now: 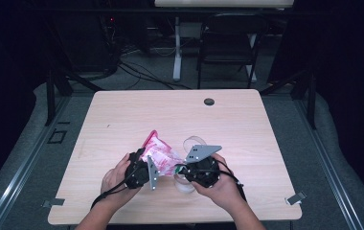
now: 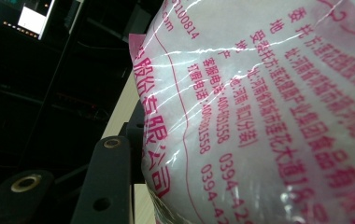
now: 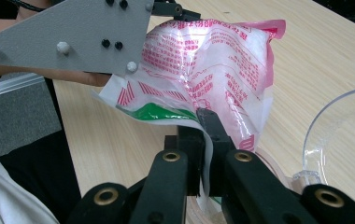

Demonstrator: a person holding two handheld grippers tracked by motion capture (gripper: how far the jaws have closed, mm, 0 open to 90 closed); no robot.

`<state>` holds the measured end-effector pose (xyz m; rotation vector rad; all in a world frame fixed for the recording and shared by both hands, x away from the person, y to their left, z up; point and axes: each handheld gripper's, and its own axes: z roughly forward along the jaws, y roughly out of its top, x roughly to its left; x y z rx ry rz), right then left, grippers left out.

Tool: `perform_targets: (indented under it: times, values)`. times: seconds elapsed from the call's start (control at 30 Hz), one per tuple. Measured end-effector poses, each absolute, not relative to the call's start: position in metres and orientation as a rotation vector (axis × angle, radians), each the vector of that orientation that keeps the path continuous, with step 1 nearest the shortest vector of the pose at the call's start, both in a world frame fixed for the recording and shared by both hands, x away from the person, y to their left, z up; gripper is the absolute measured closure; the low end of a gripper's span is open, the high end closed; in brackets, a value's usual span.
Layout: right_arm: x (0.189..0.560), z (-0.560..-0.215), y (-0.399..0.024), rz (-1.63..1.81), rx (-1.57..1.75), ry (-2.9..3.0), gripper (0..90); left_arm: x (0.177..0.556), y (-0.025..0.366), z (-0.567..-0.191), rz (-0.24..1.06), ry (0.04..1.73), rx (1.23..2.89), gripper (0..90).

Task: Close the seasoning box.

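Observation:
A white plastic bag with pink print (image 1: 160, 154) is held up over the near middle of the wooden table (image 1: 122, 120), between both grippers. My left gripper (image 1: 145, 165) grips the bag's bulging body. In the left gripper view the bag (image 2: 259, 107) presses against one black finger (image 2: 105, 182) and hides the other. My right gripper (image 1: 184, 168) is shut on the bag's thin lower edge. In the right gripper view its jaws (image 3: 203, 133) pinch that edge below a green patch on the bag (image 3: 203, 60). A clear plastic bowl (image 3: 330, 135) sits just right of the bag.
The clear bowl's rim (image 1: 193, 143) shows behind the right gripper, and a pale round piece (image 1: 185, 185) lies under it. A black round grommet (image 1: 209, 101) sits near the table's far edge. A folding chair (image 1: 228, 43) stands beyond the table.

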<state>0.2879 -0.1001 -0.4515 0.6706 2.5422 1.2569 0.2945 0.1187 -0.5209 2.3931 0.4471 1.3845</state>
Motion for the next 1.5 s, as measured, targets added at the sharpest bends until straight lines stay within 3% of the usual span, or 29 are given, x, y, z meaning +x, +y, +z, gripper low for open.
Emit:
perform_targets:
  times: [0.67, 1.5]
  values:
    - [0.288, -0.451, -0.107, 1.247, 0.67, 2.551, 89.3, 0.296, 0.11, -0.506, 1.506, 0.261, 2.495, 57.9]
    - [0.287, -0.452, -0.11, 1.238, 0.663, 2.549, 89.3, 0.294, 0.104, -0.5, 1.62, 0.152, 2.526, 58.2]
